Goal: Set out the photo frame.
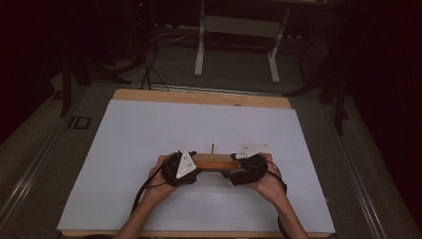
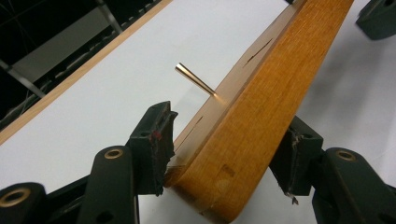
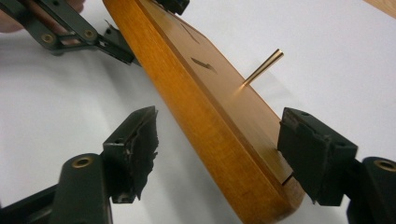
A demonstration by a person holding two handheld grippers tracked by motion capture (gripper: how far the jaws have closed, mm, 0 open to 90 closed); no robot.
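Observation:
A long wooden block (image 1: pixel 215 162) with a thin brass peg (image 1: pixel 212 151) standing up from its top face lies on the white sheet near the front middle. My left gripper (image 1: pixel 197 166) is shut on its left end. In the left gripper view both pads press the block (image 2: pixel 252 116) at its sides, and the peg (image 2: pixel 194 78) slants up behind. My right gripper (image 1: pixel 234 167) is at the other end. In the right gripper view its jaws (image 3: pixel 224 149) stand open around the block (image 3: pixel 205 121), the left pad well clear of the wood. The left gripper (image 3: pixel 150 28) grips the far end.
The white sheet (image 1: pixel 149 149) covers a wooden table whose bare edge (image 1: pixel 199 96) shows at the back. Beyond it, on the dark floor, stand a white desk frame (image 1: pixel 200 50), loose cables (image 1: pixel 148 64) and dark chair legs (image 1: pixel 338 99).

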